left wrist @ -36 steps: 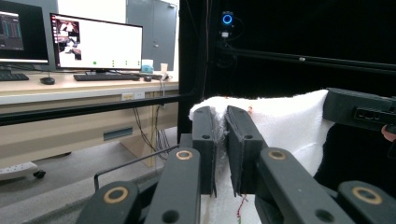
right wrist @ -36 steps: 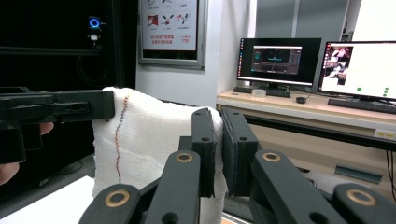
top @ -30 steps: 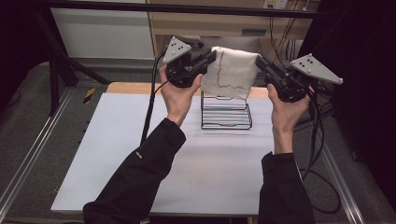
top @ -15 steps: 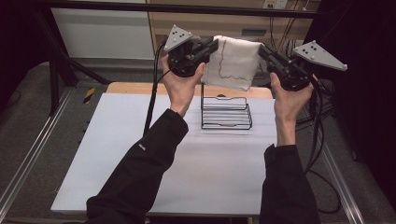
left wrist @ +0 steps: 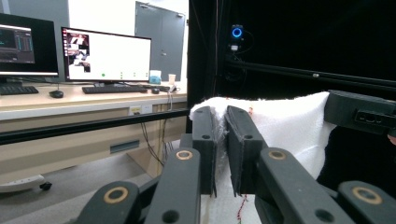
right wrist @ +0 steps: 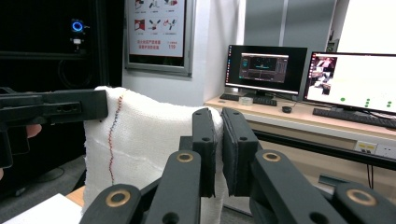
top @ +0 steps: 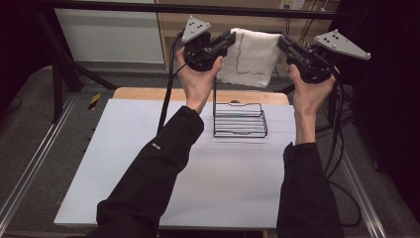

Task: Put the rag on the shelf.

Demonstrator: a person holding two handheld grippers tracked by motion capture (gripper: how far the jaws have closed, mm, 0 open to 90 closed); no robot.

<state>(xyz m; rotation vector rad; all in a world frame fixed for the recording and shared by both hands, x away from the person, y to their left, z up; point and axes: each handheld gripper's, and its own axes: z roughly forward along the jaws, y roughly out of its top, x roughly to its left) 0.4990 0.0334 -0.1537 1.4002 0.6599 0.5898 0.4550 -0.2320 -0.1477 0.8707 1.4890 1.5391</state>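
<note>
A white towel (top: pixel 251 55) with a thin coloured stitched line hangs stretched between both grippers, high above the table. My left gripper (top: pixel 229 39) is shut on the towel's top left corner; in the left gripper view its jaws pinch the cloth edge (left wrist: pixel 220 122) and the towel (left wrist: pixel 285 126) spreads to the right. My right gripper (top: pixel 283 43) is shut on the top right corner, the towel (right wrist: pixel 140 140) hanging left of its jaws in the right gripper view. Below the towel a black wire rack (top: pixel 238 119) stands on the white table top (top: pixel 124 163).
The wooden table edge (top: pixel 148 93) lies behind the white sheet. Cables trail from both grippers down past the table's sides. Desks with monitors (left wrist: pixel 107 55) stand in the room beyond, and a dark frame surrounds the table.
Both hands have lifted the towel higher above the wire rack, keeping it stretched between them. The grips have not changed.
</note>
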